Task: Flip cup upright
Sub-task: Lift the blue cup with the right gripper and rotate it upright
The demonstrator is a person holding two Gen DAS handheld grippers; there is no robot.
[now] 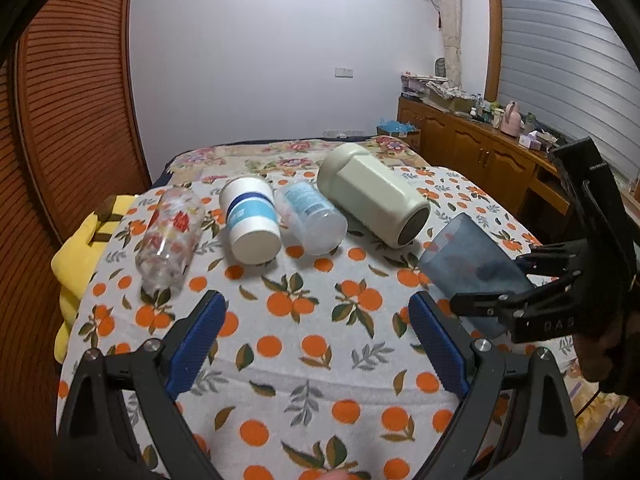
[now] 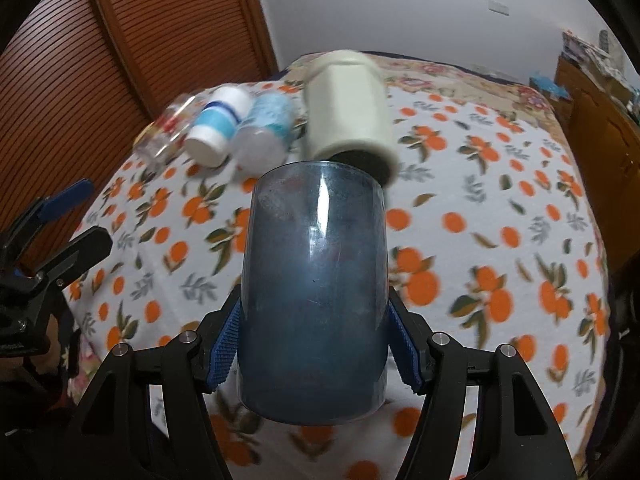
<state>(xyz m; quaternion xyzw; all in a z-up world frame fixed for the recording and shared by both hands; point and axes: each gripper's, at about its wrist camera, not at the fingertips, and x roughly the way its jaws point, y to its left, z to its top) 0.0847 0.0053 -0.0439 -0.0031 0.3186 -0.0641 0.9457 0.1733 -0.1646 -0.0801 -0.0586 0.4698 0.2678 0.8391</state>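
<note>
My right gripper [image 2: 316, 348] is shut on a translucent blue cup [image 2: 316, 280], its blue pads pressed on both sides, holding it tilted above the orange-print cloth. In the left wrist view the same blue cup [image 1: 468, 260] is at the right, held by the right gripper [image 1: 492, 292]. My left gripper [image 1: 316, 332] is open and empty over the near part of the table. Several other cups lie on their sides in a row: a clear printed glass [image 1: 170, 236], a white and blue cup [image 1: 252, 220], a clear cup with a blue label [image 1: 314, 216] and a large pale green cup [image 1: 372, 192].
The table has an orange-print cloth [image 1: 304, 360]. A yellow cushion [image 1: 80, 248] hangs at its left edge. A slatted wooden door [image 1: 72, 100] stands at left. A wooden cabinet [image 1: 480, 148] with clutter runs along the right wall.
</note>
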